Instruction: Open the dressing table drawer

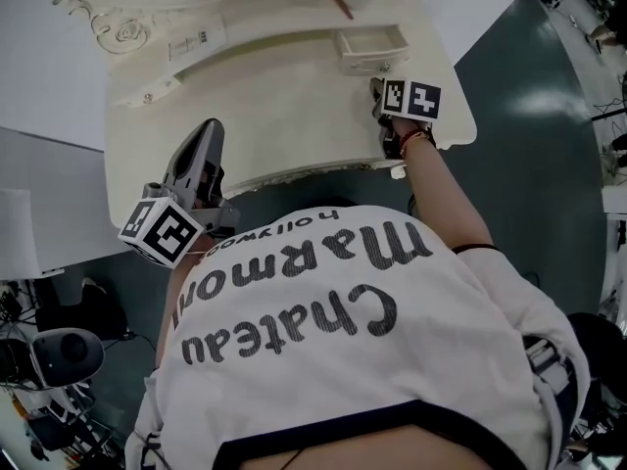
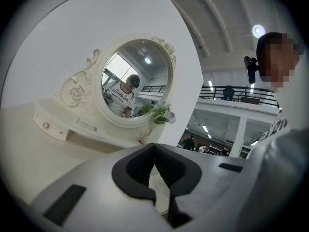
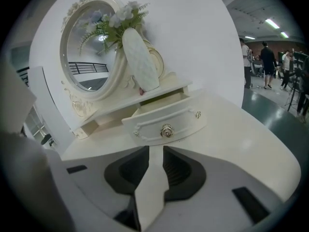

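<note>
Looking at the dressing table drawer [image 3: 166, 122]: slid out from under the small shelf right of the oval mirror [image 3: 89, 47], at the back of the cream tabletop [image 3: 241, 129]. Lies long side across, front facing the right gripper [image 3: 154, 152]. Cream-white, with a bowed, moulded front and a round metal knob [image 3: 166, 131] at centre. Holds nothing in the right gripper, fingers parted, near the knob but apart. Carries nothing in the left gripper [image 2: 154, 146], tips closed together, aimed toward the mirror.
</note>
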`<move>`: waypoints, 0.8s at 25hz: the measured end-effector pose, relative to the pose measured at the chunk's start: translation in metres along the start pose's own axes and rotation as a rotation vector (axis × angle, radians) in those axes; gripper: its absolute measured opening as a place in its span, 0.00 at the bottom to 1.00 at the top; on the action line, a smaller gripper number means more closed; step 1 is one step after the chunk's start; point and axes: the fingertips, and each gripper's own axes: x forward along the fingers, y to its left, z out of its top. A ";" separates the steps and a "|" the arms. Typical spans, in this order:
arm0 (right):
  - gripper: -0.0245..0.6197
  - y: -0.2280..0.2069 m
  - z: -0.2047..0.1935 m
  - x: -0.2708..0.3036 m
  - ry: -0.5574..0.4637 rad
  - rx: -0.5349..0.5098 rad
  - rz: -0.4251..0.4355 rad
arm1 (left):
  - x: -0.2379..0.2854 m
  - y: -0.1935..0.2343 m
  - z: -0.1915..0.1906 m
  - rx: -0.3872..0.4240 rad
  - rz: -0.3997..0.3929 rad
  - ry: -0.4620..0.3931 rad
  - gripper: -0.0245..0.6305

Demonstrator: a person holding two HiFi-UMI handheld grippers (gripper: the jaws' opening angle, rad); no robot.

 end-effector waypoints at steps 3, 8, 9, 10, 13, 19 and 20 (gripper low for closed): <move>0.20 0.013 0.002 -0.020 -0.035 0.021 0.043 | 0.007 -0.004 -0.002 -0.006 -0.046 0.015 0.07; 0.19 0.040 0.009 -0.069 -0.131 0.008 0.091 | 0.017 -0.020 -0.002 -0.009 -0.145 0.035 0.07; 0.18 0.045 0.011 -0.079 -0.150 0.005 0.093 | 0.019 -0.024 0.000 -0.010 -0.165 0.039 0.07; 0.17 0.051 0.014 -0.090 -0.171 0.004 0.095 | 0.020 -0.027 0.002 -0.010 -0.184 0.044 0.07; 0.16 0.070 0.024 -0.123 -0.251 -0.015 0.087 | 0.022 -0.036 0.009 -0.007 -0.242 0.061 0.07; 0.14 0.109 0.036 -0.187 -0.404 -0.062 0.037 | 0.007 -0.055 0.020 0.050 -0.317 0.087 0.07; 0.14 0.117 0.037 -0.196 -0.428 -0.067 0.033 | 0.004 -0.056 0.021 0.063 -0.322 0.090 0.07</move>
